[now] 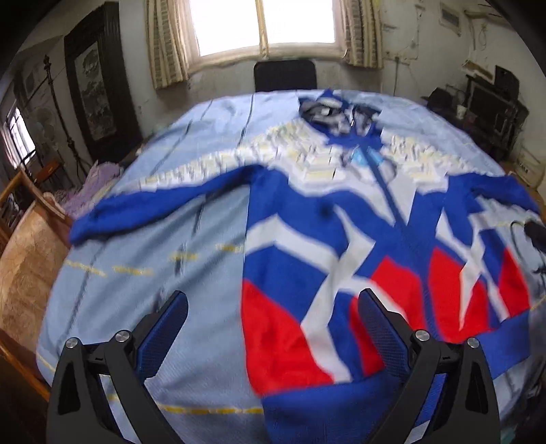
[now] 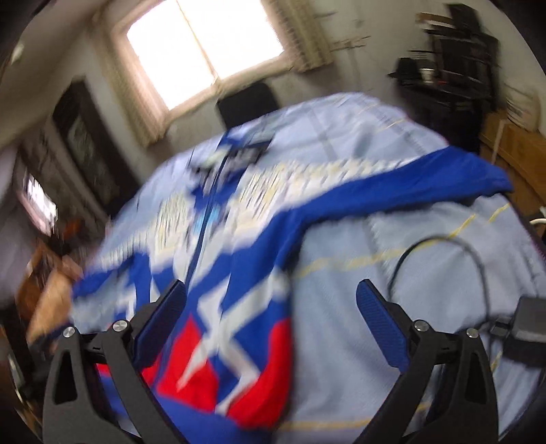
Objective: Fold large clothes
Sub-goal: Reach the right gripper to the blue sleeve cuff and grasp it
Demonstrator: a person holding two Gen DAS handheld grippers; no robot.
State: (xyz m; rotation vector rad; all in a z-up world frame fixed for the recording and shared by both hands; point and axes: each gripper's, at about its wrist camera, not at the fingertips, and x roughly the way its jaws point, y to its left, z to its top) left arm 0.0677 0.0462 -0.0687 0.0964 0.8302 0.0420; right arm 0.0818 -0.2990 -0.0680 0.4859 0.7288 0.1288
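Observation:
A large zip jacket (image 1: pixel 341 239) in blue, white, red and cream lies spread face up on a light blue cloth-covered table (image 1: pixel 153 273). Its left sleeve (image 1: pixel 163 201) stretches out to the left. My left gripper (image 1: pixel 273 304) hovers open above the jacket's lower left hem, with nothing between its blue pads. In the blurred right wrist view the same jacket (image 2: pixel 221 273) fills the left half, its right sleeve (image 2: pixel 426 170) reaching toward the table's far right. My right gripper (image 2: pixel 271 297) is open above the jacket's right edge, holding nothing.
A black chair (image 1: pixel 285 75) stands behind the table under a window (image 1: pixel 262 24). A black cable (image 2: pixel 471 259) and a black box (image 2: pixel 525 324) lie on the table's right side. Dark shelving (image 1: pixel 491 102) stands at the right wall, wooden furniture (image 1: pixel 20 218) at the left.

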